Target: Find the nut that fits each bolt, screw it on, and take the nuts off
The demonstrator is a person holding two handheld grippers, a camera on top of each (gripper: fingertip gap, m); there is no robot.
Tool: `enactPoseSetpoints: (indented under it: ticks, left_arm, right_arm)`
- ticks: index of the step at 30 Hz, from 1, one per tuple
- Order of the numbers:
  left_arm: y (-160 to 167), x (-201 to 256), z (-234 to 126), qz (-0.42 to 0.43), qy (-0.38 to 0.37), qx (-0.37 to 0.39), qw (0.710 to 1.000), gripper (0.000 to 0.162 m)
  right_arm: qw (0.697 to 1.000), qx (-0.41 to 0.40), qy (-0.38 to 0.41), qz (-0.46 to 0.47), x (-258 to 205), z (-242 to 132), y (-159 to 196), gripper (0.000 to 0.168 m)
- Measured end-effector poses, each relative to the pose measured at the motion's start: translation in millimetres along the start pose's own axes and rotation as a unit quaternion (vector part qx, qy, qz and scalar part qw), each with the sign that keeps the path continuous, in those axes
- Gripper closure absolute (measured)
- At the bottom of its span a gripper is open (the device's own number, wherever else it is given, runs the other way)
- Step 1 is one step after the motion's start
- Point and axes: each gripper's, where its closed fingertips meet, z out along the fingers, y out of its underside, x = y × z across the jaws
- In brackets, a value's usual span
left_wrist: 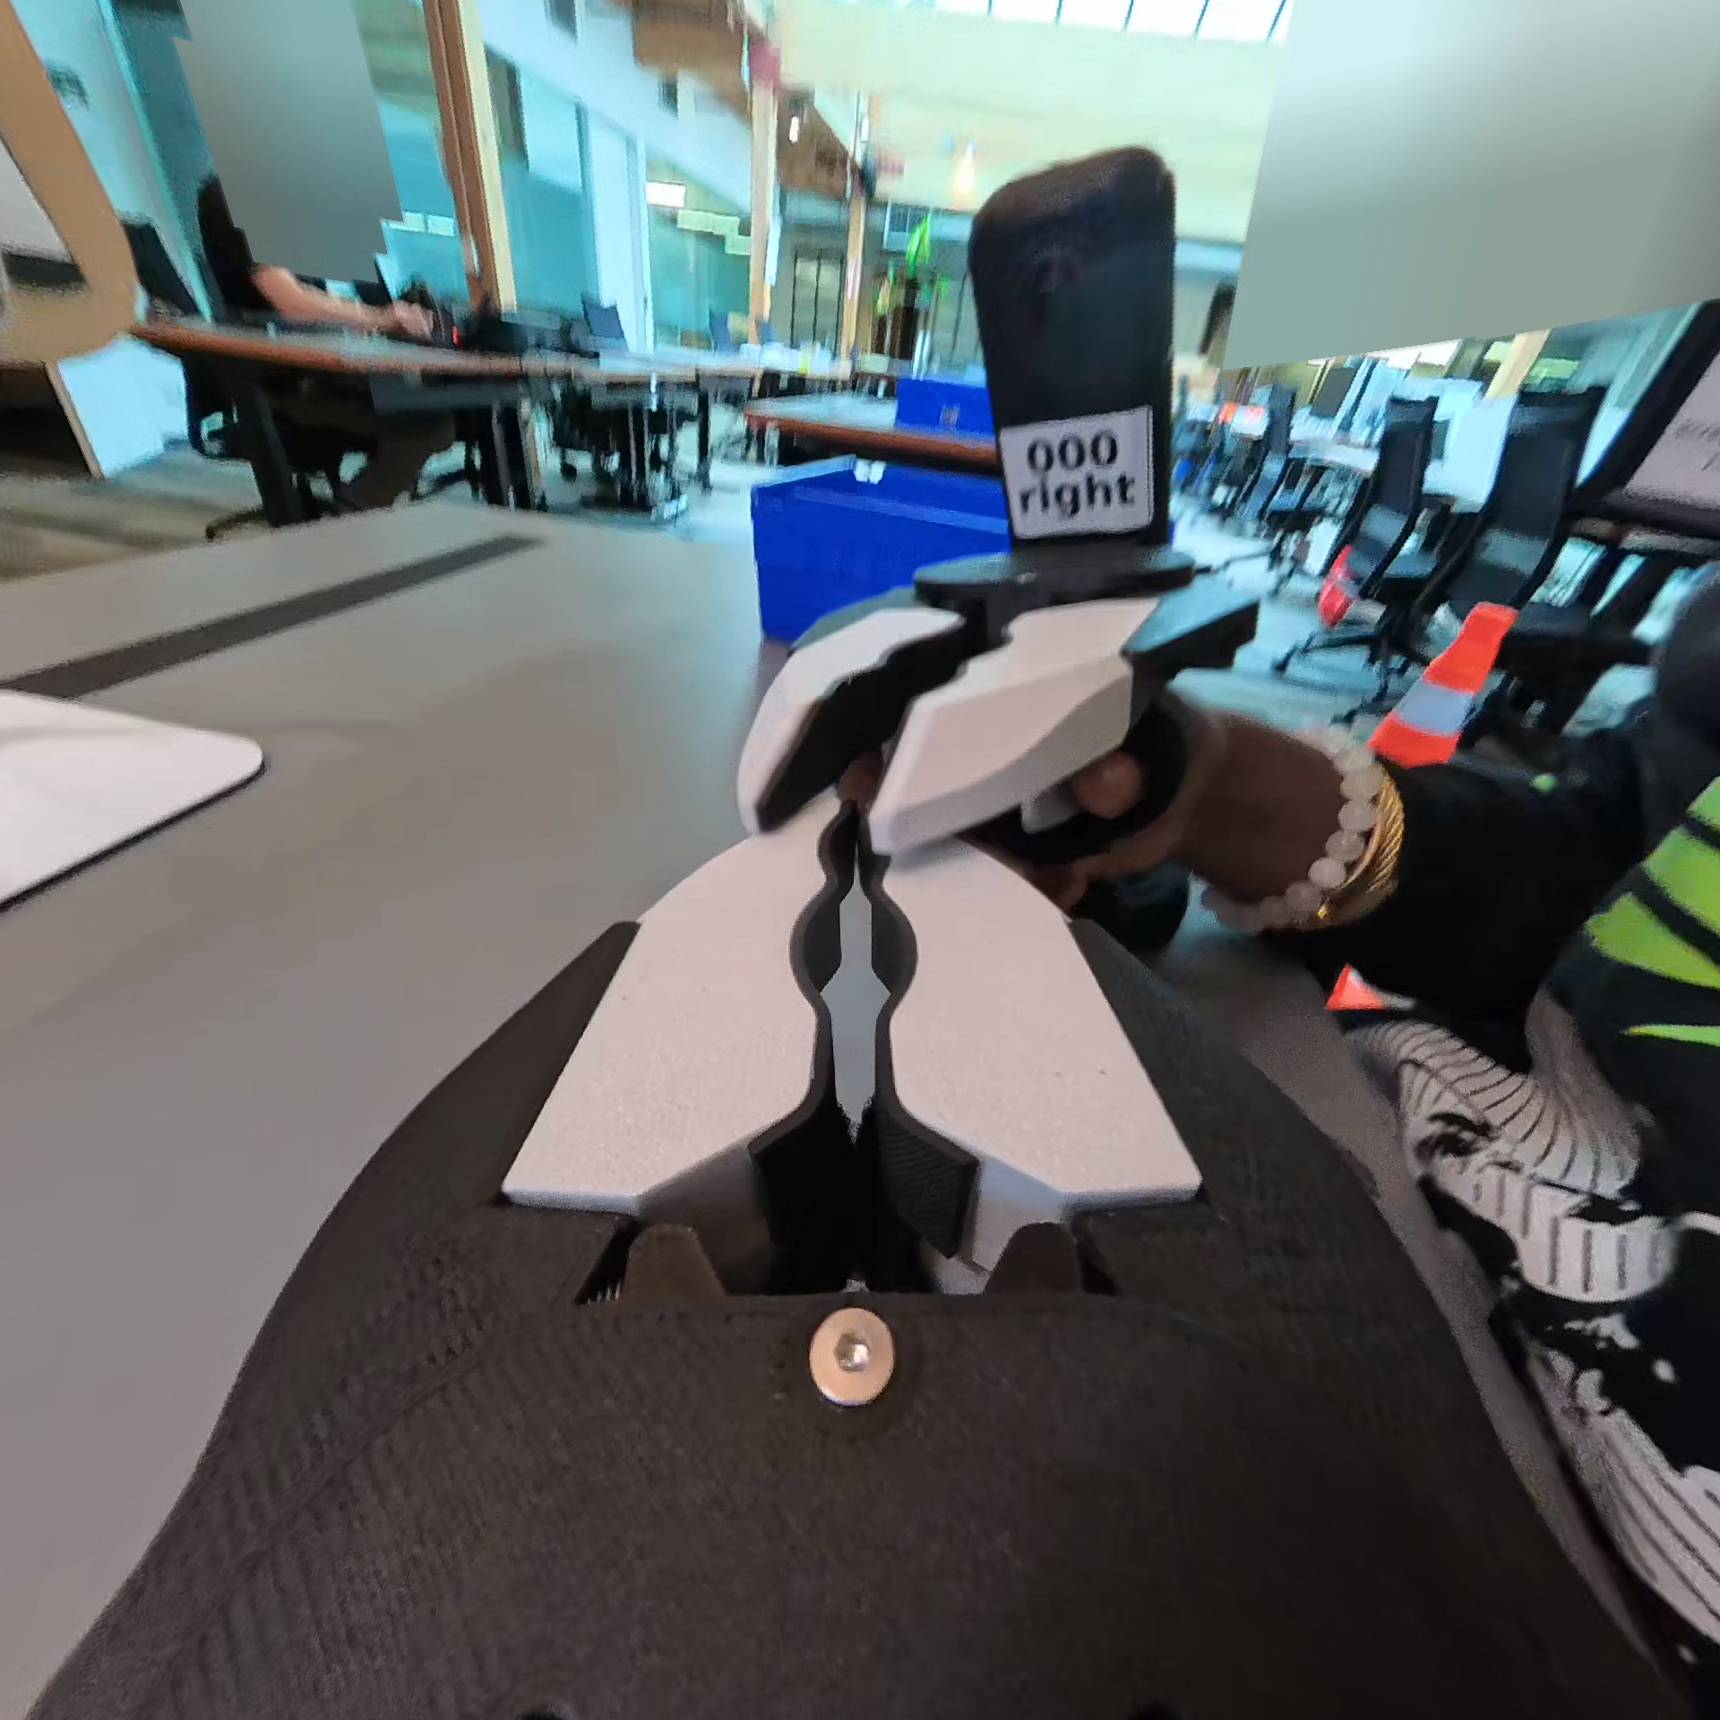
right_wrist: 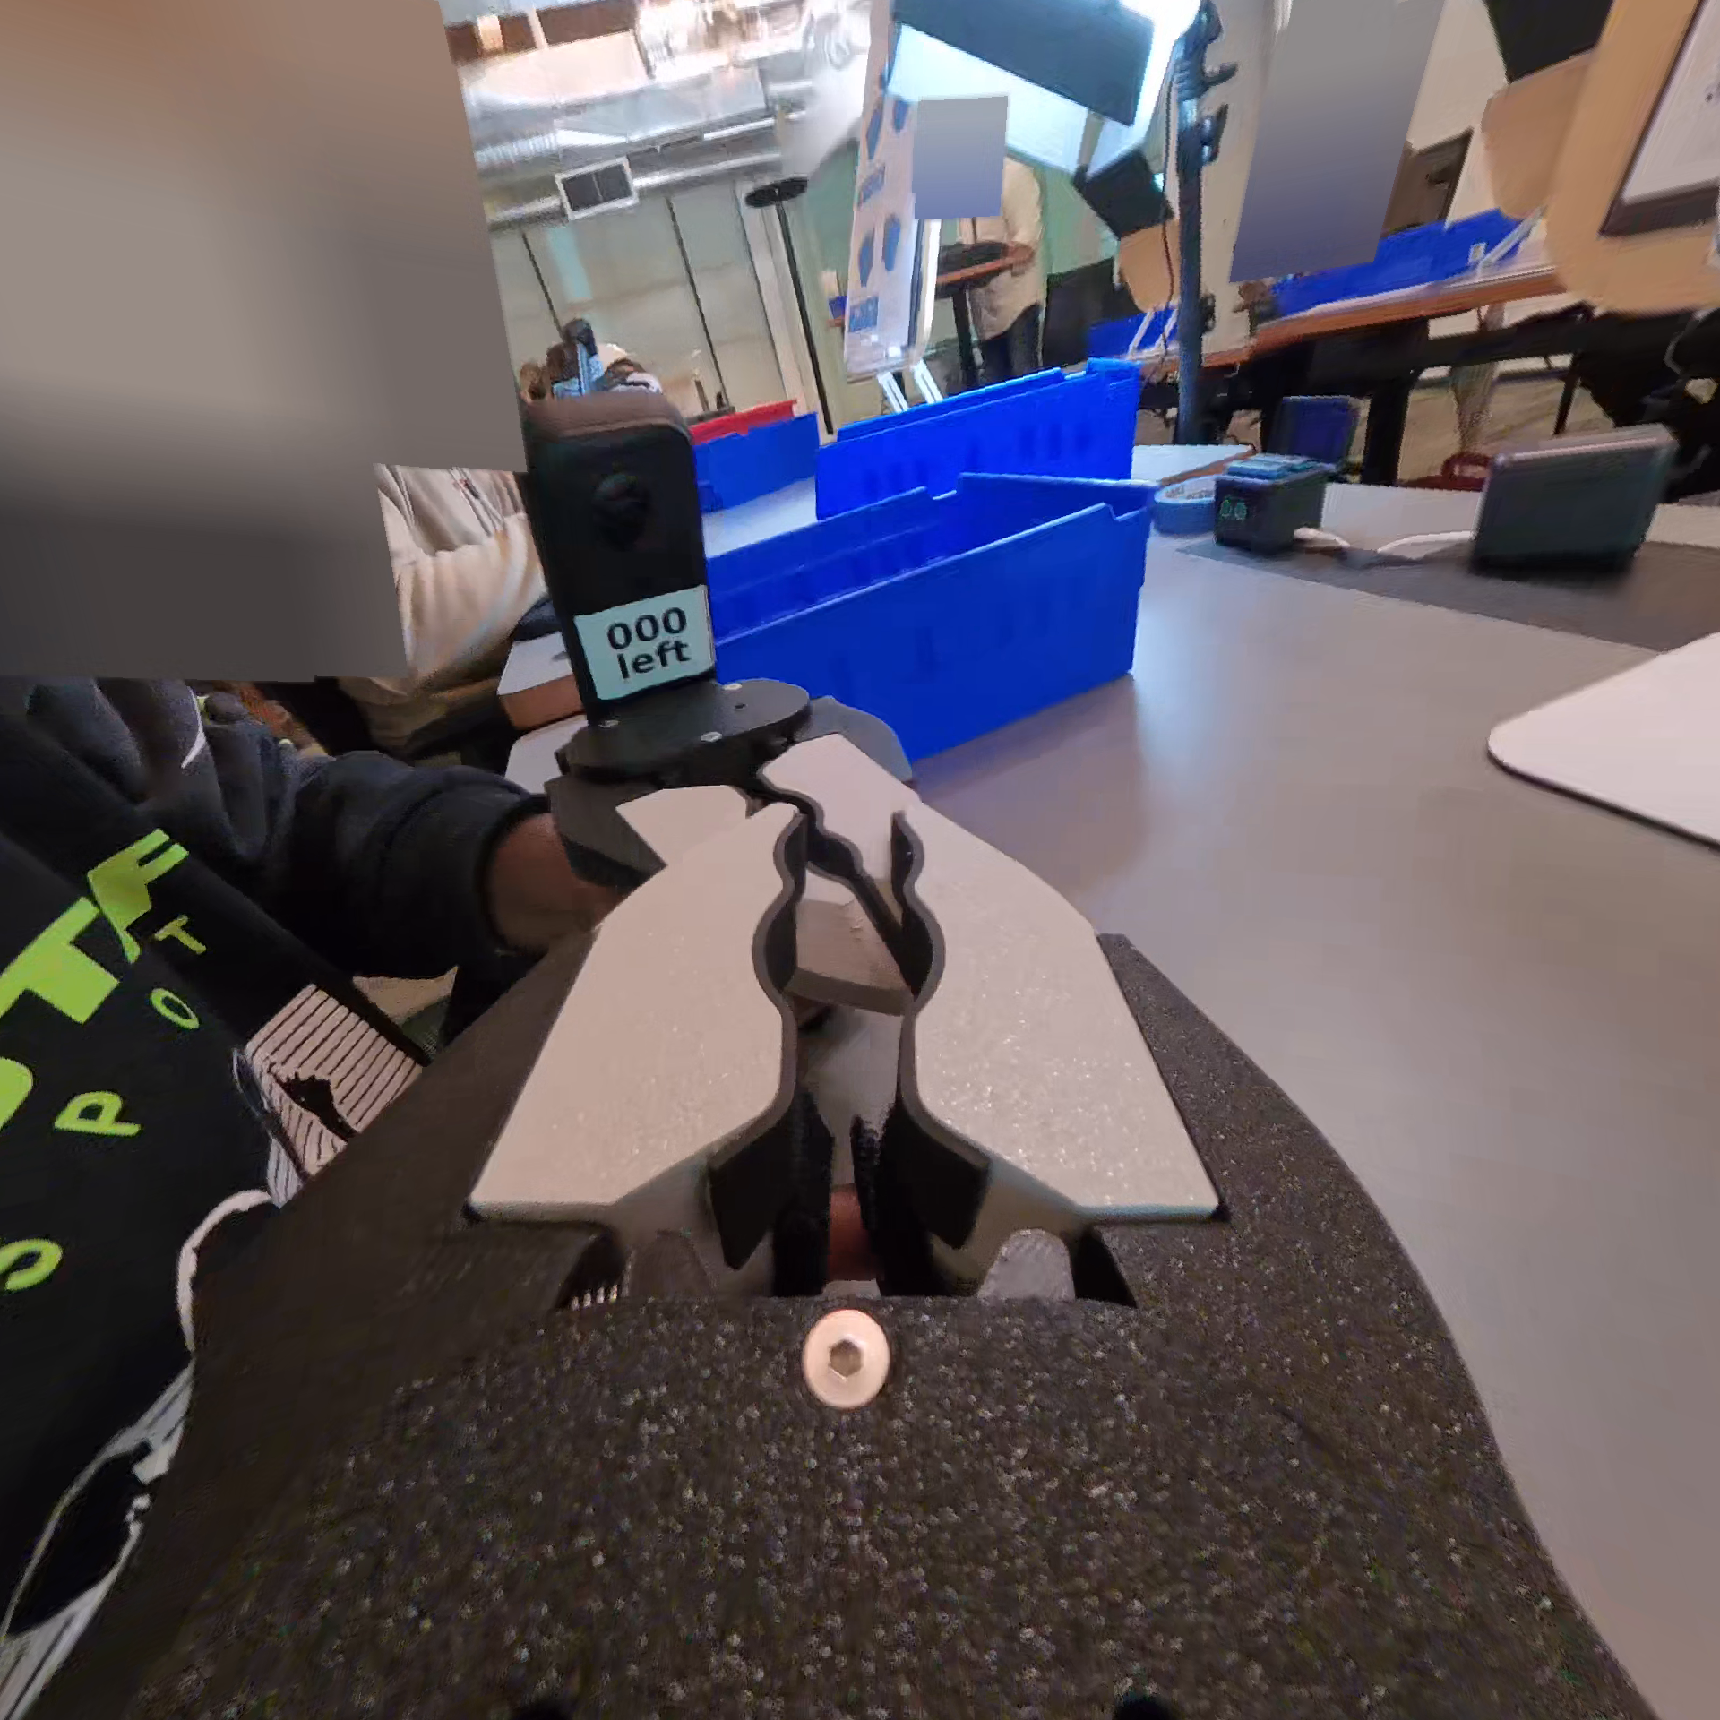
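Nut and bolt cannot be made out; the grey-fingered left gripper (left_wrist: 852,852) is clenched tip to tip against the right gripper (right_wrist: 842,893), narrowly parted around the left's fingertips (right_wrist: 852,959).

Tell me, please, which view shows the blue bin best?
The right wrist view: the blue bin sits on the table, its long side and rim clear. The left wrist view shows only part of a blurred blue bin, perhaps the same one, behind the right gripper.
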Motion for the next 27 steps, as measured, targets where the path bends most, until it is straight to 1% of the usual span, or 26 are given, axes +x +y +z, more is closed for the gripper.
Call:
enactPoseSetpoints:
  ticks: [2,4,7,10,12,13,15,18,20,23,27]
  left_arm:
    - [11,-7,0,0.011,-0.023,-0.037,0.999,0.162]
    - [25,-11,1,0.018,-0.032,-0.092,0.995,0.162]
    - [33,-10,4,0.033,-0.032,-0.120,0.992,0.150]
    - [35,-10,5,0.037,-0.035,-0.130,0.990,0.142]
    - [35,-10,5,0.031,-0.032,-0.131,0.990,0.139]
    - [35,-10,5,0.028,-0.032,-0.130,0.991,0.138]
    - [35,-10,5,0.026,-0.031,-0.129,0.991,0.136]
    - [37,-8,6,0.029,-0.022,-0.138,0.990,0.134]
    - [39,-6,7,0.038,-0.021,-0.142,0.989,0.133]
    - [39,-4,7,0.045,-0.015,-0.143,0.989,0.133]
    - [39,-4,7,0.040,-0.014,-0.141,0.989,0.133]
  right_arm:
    - [0.999,-0.008,0.022,0.025,13,-14,5,0.151]
    - [0.998,-0.009,0.047,0.035,21,-34,1,0.146]
    - [0.997,-0.026,0.074,0.012,26,-60,-9,0.140]
    - [0.989,-0.089,0.105,-0.050,36,-84,-6,0.132]
    - [0.979,-0.140,0.120,-0.082,44,-102,3,0.133]
    - [0.974,-0.173,0.117,-0.084,44,-110,11,0.136]
    - [0.960,-0.243,0.115,-0.075,45,-122,32,0.136]
    - [0.932,-0.324,0.138,-0.085,55,-133,60,0.136]
    - [0.924,-0.342,0.141,-0.095,63,-134,69,0.136]
    - [0.916,-0.362,0.155,-0.081,81,-136,75,0.139]
    - [0.883,-0.436,0.137,-0.107,85,-136,91,0.140]
